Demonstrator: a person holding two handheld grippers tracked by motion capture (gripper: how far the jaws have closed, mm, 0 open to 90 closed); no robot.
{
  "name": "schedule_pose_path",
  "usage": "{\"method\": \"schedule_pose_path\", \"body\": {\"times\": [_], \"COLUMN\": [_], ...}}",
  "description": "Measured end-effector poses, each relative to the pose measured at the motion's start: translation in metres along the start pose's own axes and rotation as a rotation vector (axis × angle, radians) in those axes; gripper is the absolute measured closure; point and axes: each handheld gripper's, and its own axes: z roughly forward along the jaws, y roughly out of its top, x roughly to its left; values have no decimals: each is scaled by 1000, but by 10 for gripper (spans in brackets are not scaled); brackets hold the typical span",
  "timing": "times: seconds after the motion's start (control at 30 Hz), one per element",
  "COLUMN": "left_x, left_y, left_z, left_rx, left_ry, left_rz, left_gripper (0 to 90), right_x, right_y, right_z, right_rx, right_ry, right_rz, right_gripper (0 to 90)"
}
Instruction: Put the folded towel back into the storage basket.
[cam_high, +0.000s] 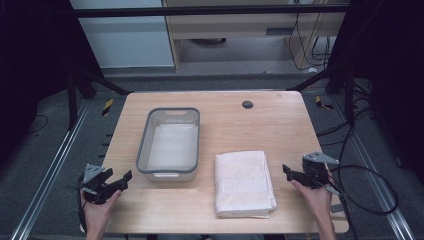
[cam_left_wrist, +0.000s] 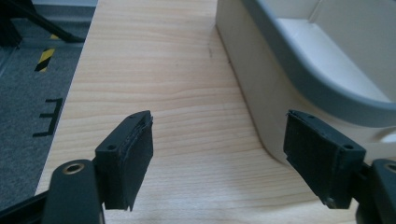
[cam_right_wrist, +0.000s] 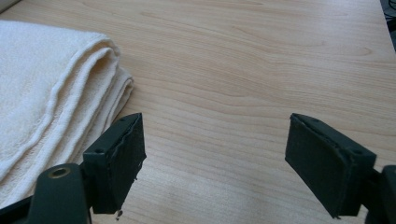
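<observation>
While both grippers sit at the near corners of the table (cam_high: 280, 125) with nothing in them, I'd read this as the start — approach not yet begun.

Left to right:

Left gripper (cam_high: 119, 181) — held low at the near-left edge, jaws spread wide, nothing between them. Its own view has bare wood between the pads and the bin's outer wall just beside the far pad, not touching.

Bin (cam_high: 170, 144) — white tub with grey rim, left of centre, long side running away from the person. Looks empty inside.

Towel (cam_high: 244, 183) — folded, cream, lying flat just right of the bin and nearer the front edge, a thin gap between them. Right gripper view has its stacked folded edge (cam_right_wrist: 70, 93) just off that gripper's left pad.

Right gripper (cam_high: 289, 171) — near-right, pointing in at the towel, jaws wide apart, empty, close to the towel's right edge but clear of it.

Judgement: likely job is towel into bin. Next move calls for the right gripper to slide in low, get one pad under the whole stack of layers, and pinch all of them — catching only the top layer would let it unfold on the lift. Left gripper could steady the bin or take the towel's other side.
</observation>
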Motion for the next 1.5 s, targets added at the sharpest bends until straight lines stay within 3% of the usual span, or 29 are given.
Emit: {"method": "schedule_pose_path", "body": {"times": [0.13, 0.3, 0.43, 0.6, 0.77, 1.1, 1.3, 1.5], "left_x": [-7, -21, -30, -38, -43, -68, -79, -88], "left_y": [2, 7, 10, 12, 14, 20, 22, 24], "left_z": [-5, -11, -15, -18, -21, -21, -21, -20], "left_rx": [-19, -43, -57, -70, -89, -92, -95, -88], "left_ry": [-10, -32, -76, -88, -114, -170, -177, -194], "left_rz": [13, 60, 44, 14, 11, 61, 95, 103], "left_gripper": [249, 266, 273, 277, 275, 272, 272, 272], "right_x": [2, 3, 4, 7, 8, 7, 6, 7], "right_y": [0, 3, 5, 6, 8, 12, 16, 21], "right_z": [-1, -5, -8, -7, -8, -10, -11, -13], "right_rx": [3, -21, -44, -34, -39, -46, -57, -61], "right_ry": [2, 15, 26, 22, 12, 4, 1, 13], "right_rz": [-2, 1, -5, -28, -34, -46, -54, -57], "right_gripper": [202, 201, 201, 201, 198, 189, 183, 184]}}
